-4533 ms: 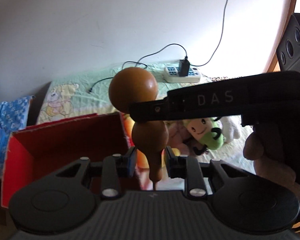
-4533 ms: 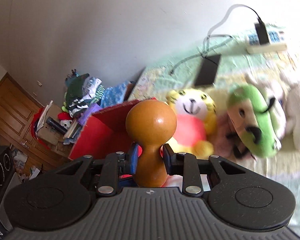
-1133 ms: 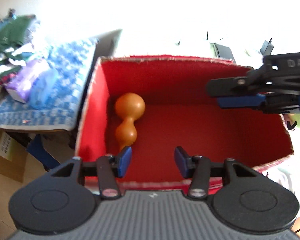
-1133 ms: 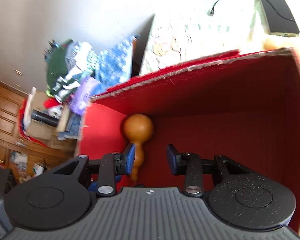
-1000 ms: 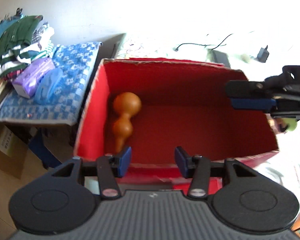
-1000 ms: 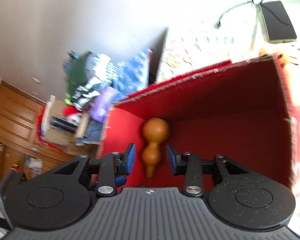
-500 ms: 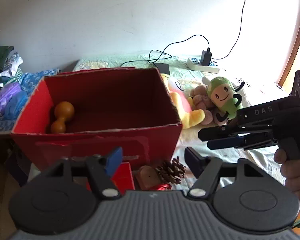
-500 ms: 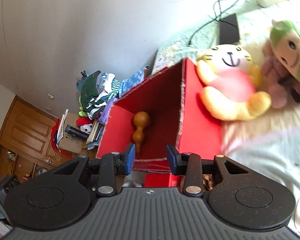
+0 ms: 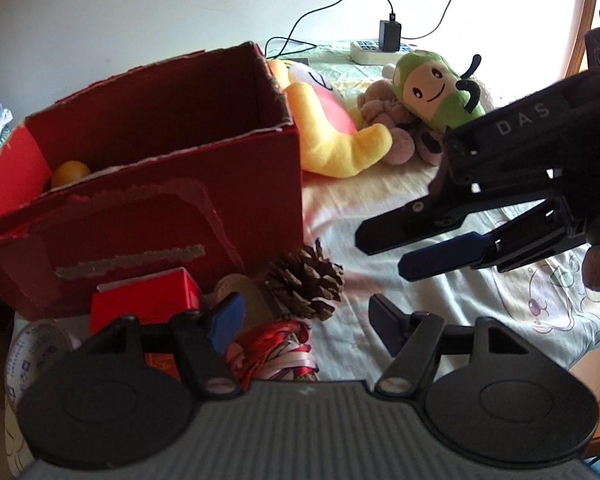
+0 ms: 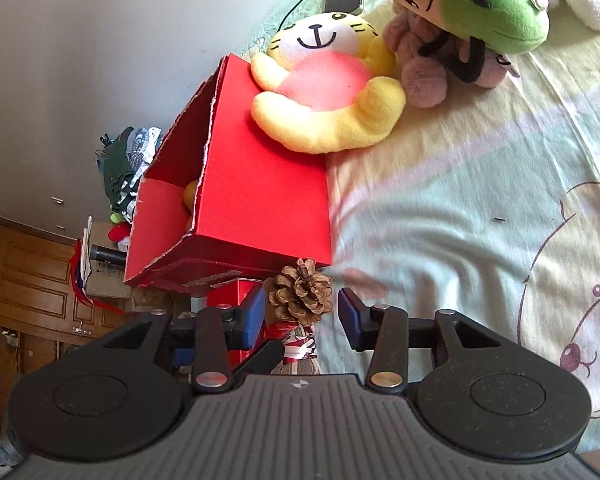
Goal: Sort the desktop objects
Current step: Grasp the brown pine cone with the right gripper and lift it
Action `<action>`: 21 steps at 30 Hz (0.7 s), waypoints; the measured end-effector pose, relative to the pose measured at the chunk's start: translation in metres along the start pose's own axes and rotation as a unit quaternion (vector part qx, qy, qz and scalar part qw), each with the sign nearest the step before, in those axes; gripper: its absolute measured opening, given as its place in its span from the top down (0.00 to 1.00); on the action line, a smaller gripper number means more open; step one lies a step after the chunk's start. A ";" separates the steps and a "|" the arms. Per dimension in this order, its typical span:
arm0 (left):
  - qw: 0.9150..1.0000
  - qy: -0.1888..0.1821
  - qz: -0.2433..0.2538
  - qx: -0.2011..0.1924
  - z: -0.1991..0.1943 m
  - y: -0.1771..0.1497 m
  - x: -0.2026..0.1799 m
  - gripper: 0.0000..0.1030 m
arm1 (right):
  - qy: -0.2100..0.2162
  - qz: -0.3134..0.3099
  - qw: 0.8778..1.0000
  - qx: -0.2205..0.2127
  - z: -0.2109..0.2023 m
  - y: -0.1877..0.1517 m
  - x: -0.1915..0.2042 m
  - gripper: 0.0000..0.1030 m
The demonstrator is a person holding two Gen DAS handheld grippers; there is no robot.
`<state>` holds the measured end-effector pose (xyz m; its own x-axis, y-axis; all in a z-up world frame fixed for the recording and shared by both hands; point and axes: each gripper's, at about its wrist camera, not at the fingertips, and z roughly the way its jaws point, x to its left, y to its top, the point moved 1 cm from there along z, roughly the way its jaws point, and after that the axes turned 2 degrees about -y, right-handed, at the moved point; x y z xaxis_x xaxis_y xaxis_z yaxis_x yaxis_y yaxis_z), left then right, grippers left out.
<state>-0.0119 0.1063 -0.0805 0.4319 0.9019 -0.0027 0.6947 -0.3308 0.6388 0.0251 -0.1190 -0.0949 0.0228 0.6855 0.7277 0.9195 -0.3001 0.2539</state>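
Beside the red box (image 9: pixel 156 184), at its front corner on the bed (image 10: pixel 460 216), the pine cone (image 10: pixel 302 298) lies loose, and that is why you have both tools aimed there. Your right gripper (image 10: pixel 302 316) frames the cone with its jaws opening; the pads sit either side without pressing, so nothing is held. Your left gripper (image 9: pixel 304 320) hangs wide and empty over the red ribbon bundle (image 9: pixel 276 350) and the small red carton (image 9: pixel 144 306), its jaws narrowing a little. One gourd (image 9: pixel 70 172) already rests inside the box at its far left end, so the cone looks like the next piece to go in. The plush toys (image 10: pixel 320 92) crowd the box's far side.
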 end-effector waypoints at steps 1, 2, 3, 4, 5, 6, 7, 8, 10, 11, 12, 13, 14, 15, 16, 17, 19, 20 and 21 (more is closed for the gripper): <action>1.000 0.002 0.007 0.003 0.003 0.000 -0.001 0.31 | 0.001 0.004 1.000 0.003 0.003 -0.001 -0.001 0.56; 1.000 0.004 0.015 0.005 0.006 0.001 -0.004 0.30 | 0.002 0.007 1.000 0.008 0.006 -0.001 -0.002 0.56; 1.000 0.005 0.021 0.008 0.010 0.001 -0.005 0.30 | 0.002 0.012 1.000 0.013 0.010 -0.001 -0.003 0.56; 1.000 0.005 0.026 0.011 0.013 0.001 -0.005 0.31 | 0.002 0.016 1.000 0.018 0.013 -0.001 -0.003 0.56; 0.999 0.003 0.031 0.014 0.017 0.002 -0.006 0.35 | 0.003 0.019 1.000 0.023 0.017 -0.001 -0.003 0.56; 0.999 0.001 0.036 0.020 0.021 0.002 -0.006 0.39 | 0.003 0.021 0.999 0.027 0.021 -0.001 -0.003 0.55; 0.999 0.002 0.042 0.024 0.024 0.002 -0.006 0.44 | 0.002 0.024 0.999 0.029 0.025 0.000 -0.003 0.55; 0.999 0.005 0.049 0.021 0.024 0.002 -0.008 0.44 | 0.000 0.028 0.999 0.031 0.029 0.001 -0.003 0.53; 0.998 0.006 0.062 0.019 0.025 0.002 -0.009 0.45 | -0.002 0.038 0.999 0.036 0.037 0.004 -0.004 0.53; 0.998 0.007 0.065 0.019 0.025 0.002 -0.009 0.47 | -0.003 0.042 0.998 0.039 0.042 0.004 -0.005 0.53; 0.998 0.008 0.067 0.020 0.025 0.002 -0.009 0.47 | -0.004 0.047 0.998 0.043 0.046 0.005 -0.005 0.53; 0.997 0.007 0.068 0.019 0.024 0.003 -0.008 0.49 | -0.005 0.049 0.998 0.048 0.050 0.005 -0.005 0.53; 0.997 0.007 0.068 0.021 0.023 0.003 -0.007 0.52 | -0.005 0.051 0.997 0.052 0.054 0.005 -0.005 0.53; 0.997 0.001 0.068 0.023 0.021 0.004 -0.007 0.52 | -0.004 0.053 0.997 0.054 0.057 0.004 -0.005 0.54; 0.997 -0.005 0.067 0.024 0.019 0.006 -0.007 0.52 | -0.003 0.056 0.997 0.055 0.059 0.003 -0.006 0.53; 0.998 -0.010 0.067 0.021 0.015 0.007 -0.009 0.52 | -0.002 0.059 0.997 0.057 0.060 0.003 -0.006 0.54; 0.997 -0.020 0.073 0.013 0.007 0.010 -0.015 0.52 | -0.002 0.058 0.997 0.059 0.057 0.003 -0.008 0.56; 0.997 -0.026 0.077 0.008 0.003 0.012 -0.019 0.52 | -0.001 0.056 0.997 0.059 0.054 0.003 -0.008 0.56; 0.996 -0.033 0.079 0.001 -0.003 0.015 -0.024 0.52 | -0.002 0.057 0.997 0.059 0.049 0.003 -0.008 0.56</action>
<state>-0.0130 0.0807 -0.0687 0.5729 0.8183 0.0468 0.6166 -0.4679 0.6332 0.0472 -0.0930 -0.1314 0.1306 0.6547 0.7445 0.9505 -0.2963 0.0939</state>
